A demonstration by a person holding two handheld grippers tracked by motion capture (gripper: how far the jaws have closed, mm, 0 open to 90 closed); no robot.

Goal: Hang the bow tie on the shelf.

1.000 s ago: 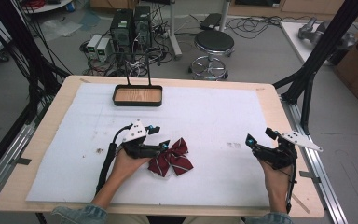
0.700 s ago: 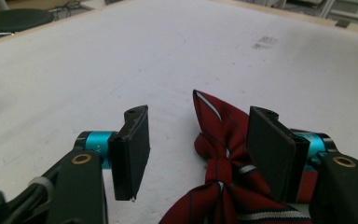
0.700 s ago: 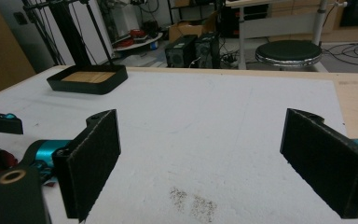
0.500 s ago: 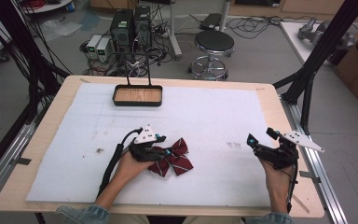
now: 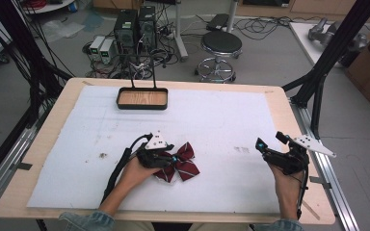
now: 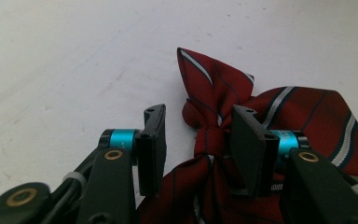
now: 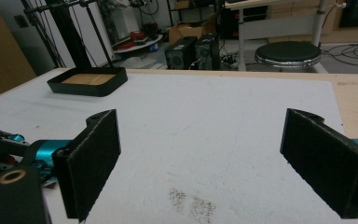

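Left claw (image 6: 193, 149) straddles the bow tie's (image 6: 261, 116) knot, jaws parted: likely next, clench; right claw (image 7: 200, 158) gapes idle.

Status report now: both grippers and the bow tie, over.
Left gripper open, jaws astride knot of red striped fabric bow tie. Right gripper open, holding nothing. Black wooden-bottomed tray far off, nothing in the way.

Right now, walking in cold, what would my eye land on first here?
Probably the dark red striped fabric bow tie on the white table cover, near the front edge, with the left gripper open around its knot. Next, the black tray with a wooden floor at the far side, and the right gripper open.
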